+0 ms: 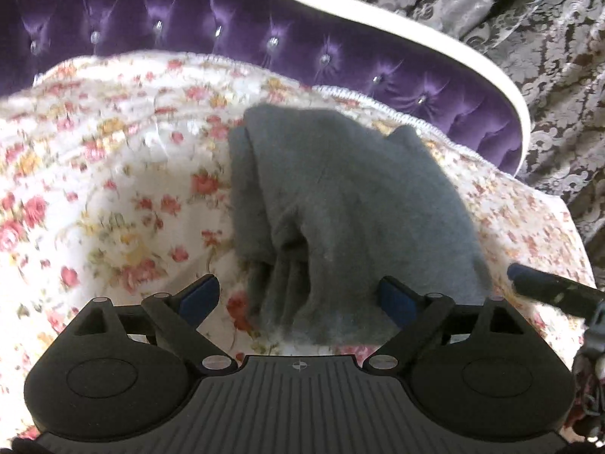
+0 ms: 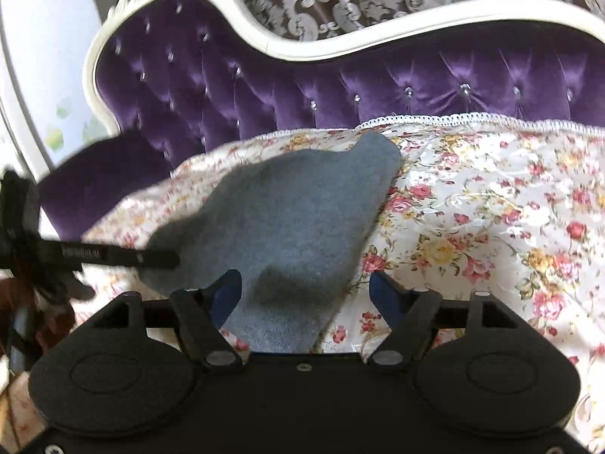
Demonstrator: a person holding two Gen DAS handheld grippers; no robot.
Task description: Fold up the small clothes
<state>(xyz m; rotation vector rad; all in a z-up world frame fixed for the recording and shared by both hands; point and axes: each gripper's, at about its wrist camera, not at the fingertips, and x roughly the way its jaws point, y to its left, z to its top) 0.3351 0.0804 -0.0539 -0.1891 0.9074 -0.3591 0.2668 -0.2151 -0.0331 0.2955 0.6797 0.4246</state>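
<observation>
Left gripper (image 1: pixel 300 295) jaws apart, straddling the near end of a folded grey knit garment (image 1: pixel 340 196) lying on the floral quilted bedspread (image 1: pixel 113 174). Right gripper (image 2: pixel 304 291) likewise spread, garment (image 2: pixel 280 219) between and ahead.

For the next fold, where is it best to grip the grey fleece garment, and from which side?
Probably the bunched near hem of the grey fleece garment, approached from the near side. There the cloth gathers into raised folds between the open fingers of the left gripper, so they have something to pinch; farther back it lies flat on the floral bedspread.
</observation>
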